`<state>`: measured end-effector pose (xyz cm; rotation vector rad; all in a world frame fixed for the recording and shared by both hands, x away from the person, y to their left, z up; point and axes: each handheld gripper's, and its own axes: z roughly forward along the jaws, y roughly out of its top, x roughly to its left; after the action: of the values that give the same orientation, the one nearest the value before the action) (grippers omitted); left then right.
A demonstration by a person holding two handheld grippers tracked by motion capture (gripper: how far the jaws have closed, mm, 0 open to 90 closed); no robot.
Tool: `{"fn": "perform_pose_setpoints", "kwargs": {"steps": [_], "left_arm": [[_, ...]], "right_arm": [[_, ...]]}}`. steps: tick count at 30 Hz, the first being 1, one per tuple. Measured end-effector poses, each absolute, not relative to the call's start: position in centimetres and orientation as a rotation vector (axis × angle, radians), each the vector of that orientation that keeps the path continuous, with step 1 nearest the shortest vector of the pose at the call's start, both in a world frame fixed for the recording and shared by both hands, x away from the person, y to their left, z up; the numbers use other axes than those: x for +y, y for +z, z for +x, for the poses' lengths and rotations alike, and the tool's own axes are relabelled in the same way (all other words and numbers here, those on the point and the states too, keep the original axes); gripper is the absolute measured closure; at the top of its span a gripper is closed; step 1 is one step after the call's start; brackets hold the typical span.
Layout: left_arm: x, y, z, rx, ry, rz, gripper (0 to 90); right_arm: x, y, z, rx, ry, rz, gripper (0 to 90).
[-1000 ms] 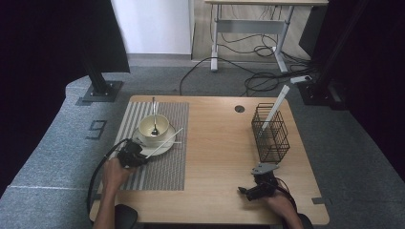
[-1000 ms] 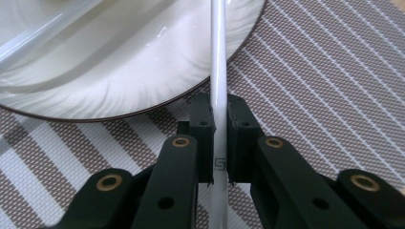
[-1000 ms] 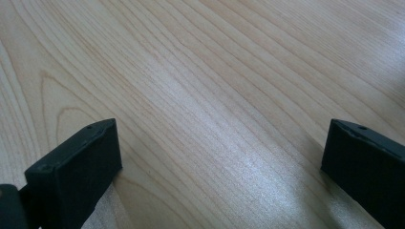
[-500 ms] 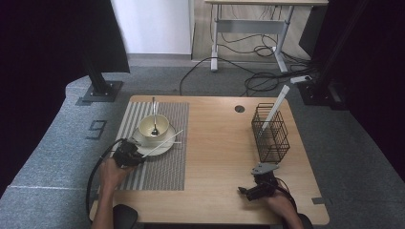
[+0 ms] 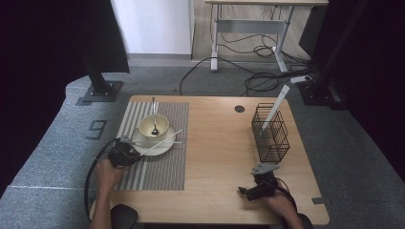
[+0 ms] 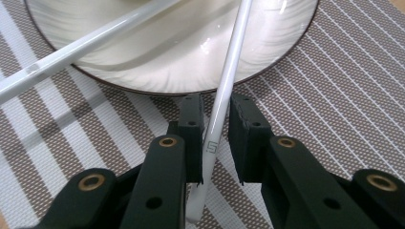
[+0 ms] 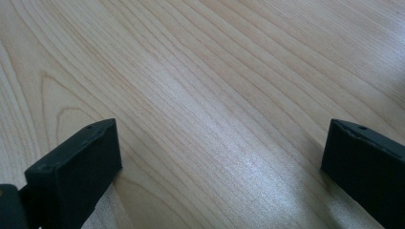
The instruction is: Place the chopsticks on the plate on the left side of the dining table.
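Note:
A white chopstick (image 6: 228, 71) lies slanted from the cream plate (image 6: 191, 57) down onto the striped placemat (image 6: 334, 95). Its near end sits between the jaws of my left gripper (image 6: 215, 138), which have just been opening. They stand narrowly apart and do not press on it. A second chopstick (image 6: 81, 47) crosses the plate. In the high view my left gripper (image 5: 128, 152) is at the plate's (image 5: 165, 147) near-left rim. A bowl (image 5: 154, 125) with a spoon (image 5: 154, 114) stands on the plate. My right gripper (image 7: 219, 152) rests open on bare wood (image 7: 215, 71).
A black wire basket (image 5: 270, 133) stands at the table's right, with a white stick (image 5: 277, 102) leaning out of it. The right gripper (image 5: 248, 191) lies near the front edge. A round cable hole (image 5: 239, 109) is at the back of the table.
My left hand has shifted slightly left, away from the plate, while the chopstick stays resting on the plate. The right hand has not moved.

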<state>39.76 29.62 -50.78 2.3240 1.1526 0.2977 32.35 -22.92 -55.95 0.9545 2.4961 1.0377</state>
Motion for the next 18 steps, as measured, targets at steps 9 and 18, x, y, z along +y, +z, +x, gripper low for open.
{"fn": "perform_pose_setpoints", "kwargs": {"steps": [9,18], "left_arm": [[30.4,-50.8,39.8,1.187,0.348,2.275,67.7],[31.3,-50.8,39.8,1.227,0.397,2.191,61.7]], "right_arm": [[-22.9,-55.9,32.3,2.496,1.036,0.955,0.0],[-22.9,-56.0,32.4,2.496,1.038,0.955,0.0]]}}
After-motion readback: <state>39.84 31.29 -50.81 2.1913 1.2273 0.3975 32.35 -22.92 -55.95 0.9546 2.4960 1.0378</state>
